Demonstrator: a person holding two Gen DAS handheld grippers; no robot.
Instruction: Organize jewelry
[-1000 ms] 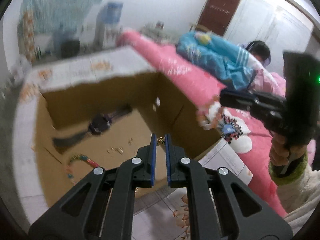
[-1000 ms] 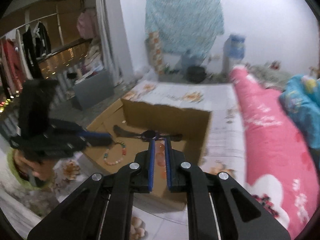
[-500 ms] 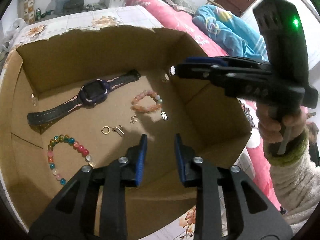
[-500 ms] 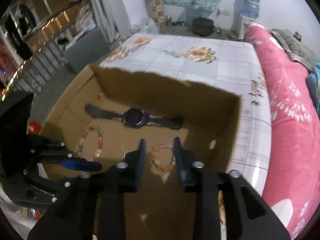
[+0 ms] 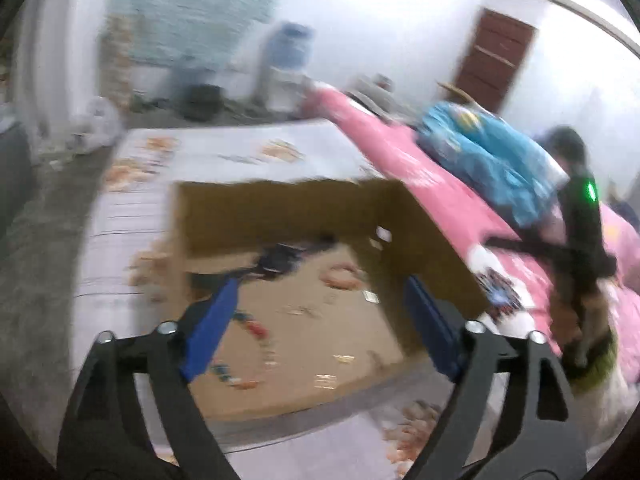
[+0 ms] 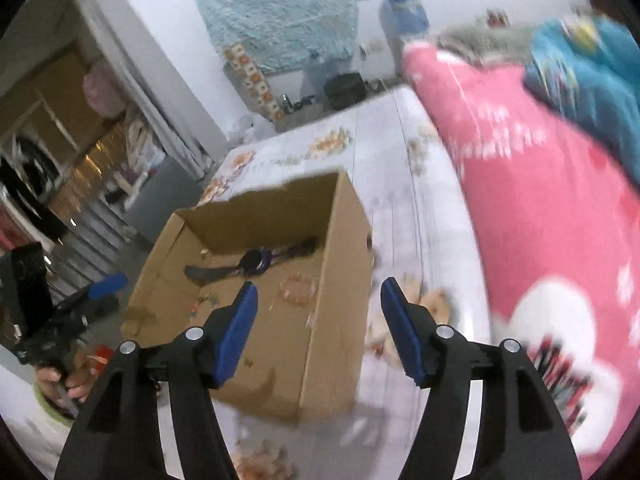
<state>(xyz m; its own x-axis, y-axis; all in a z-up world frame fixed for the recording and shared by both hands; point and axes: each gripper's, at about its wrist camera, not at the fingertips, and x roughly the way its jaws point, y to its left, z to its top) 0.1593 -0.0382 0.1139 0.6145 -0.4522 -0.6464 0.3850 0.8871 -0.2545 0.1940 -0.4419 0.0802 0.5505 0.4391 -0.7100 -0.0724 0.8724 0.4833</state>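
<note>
The jewelry is seen lying loose on the floor of an open cardboard box (image 5: 436, 240). A dark watch (image 6: 256, 261) is stretched out along the far wall, at about 12 o'clock on the box floor. A pink bead bracelet (image 6: 298, 289) is found toward 3 o'clock of it, and a coloured bead bracelet (image 5: 256, 330) toward 8 o'clock in the left wrist view. A few small gold pieces (image 5: 326, 380) are scattered near the front edge, at about 6 o'clock; what they are cannot be told through the blur.

All the pieces that can be made out are thus gathered inside the box, though no order among them is visible. This layout would fit a sorting that is finished as well as one with the pieces still to be arranged.

The left gripper (image 5: 320, 316) is held above the near edge of the box with its tongs spread wide and nothing between them. The right gripper (image 6: 318, 320) is likewise spread wide and empty, held over the right-hand wall of the box.

The box is set on a flowered tile floor (image 6: 404, 168), with a pink quilt (image 6: 552, 216) at 3 o'clock.
</note>
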